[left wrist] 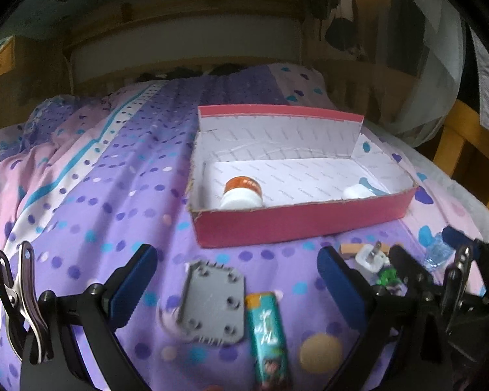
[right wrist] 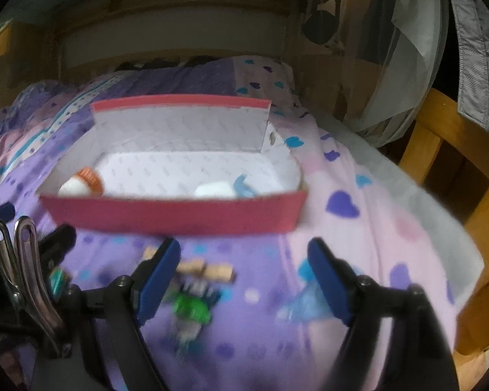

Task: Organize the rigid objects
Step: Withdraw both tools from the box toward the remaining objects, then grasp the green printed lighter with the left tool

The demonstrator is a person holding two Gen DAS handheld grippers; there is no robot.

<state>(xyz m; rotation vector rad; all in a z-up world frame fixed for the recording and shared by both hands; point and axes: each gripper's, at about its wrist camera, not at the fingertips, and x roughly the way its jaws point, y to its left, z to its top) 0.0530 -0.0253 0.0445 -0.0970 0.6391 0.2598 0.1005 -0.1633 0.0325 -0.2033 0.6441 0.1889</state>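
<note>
A pink cardboard box (left wrist: 296,220) (right wrist: 176,216) lies open on the bed, holding an orange-and-white jar (left wrist: 243,192) (right wrist: 81,184) and a white item with a blue part (left wrist: 358,191) (right wrist: 221,189). My left gripper (left wrist: 238,290) hangs open over a grey plastic plate (left wrist: 213,306) and a teal lighter (left wrist: 267,329). To its right lie a white plug (left wrist: 370,257), wooden pieces (left wrist: 348,248) and a green item (left wrist: 388,275). My right gripper (right wrist: 244,277) stands open and empty above the wooden pieces (right wrist: 208,270), green item (right wrist: 192,306) and a blue clear item (right wrist: 306,303).
A purple and pink dotted bedspread (left wrist: 114,179) (right wrist: 358,228) covers the bed. A wooden headboard (left wrist: 185,49) stands at the back. A wooden chair frame (right wrist: 440,150) and hanging cloth (right wrist: 479,49) are at the right. A round tan disc (left wrist: 321,352) lies near the lighter.
</note>
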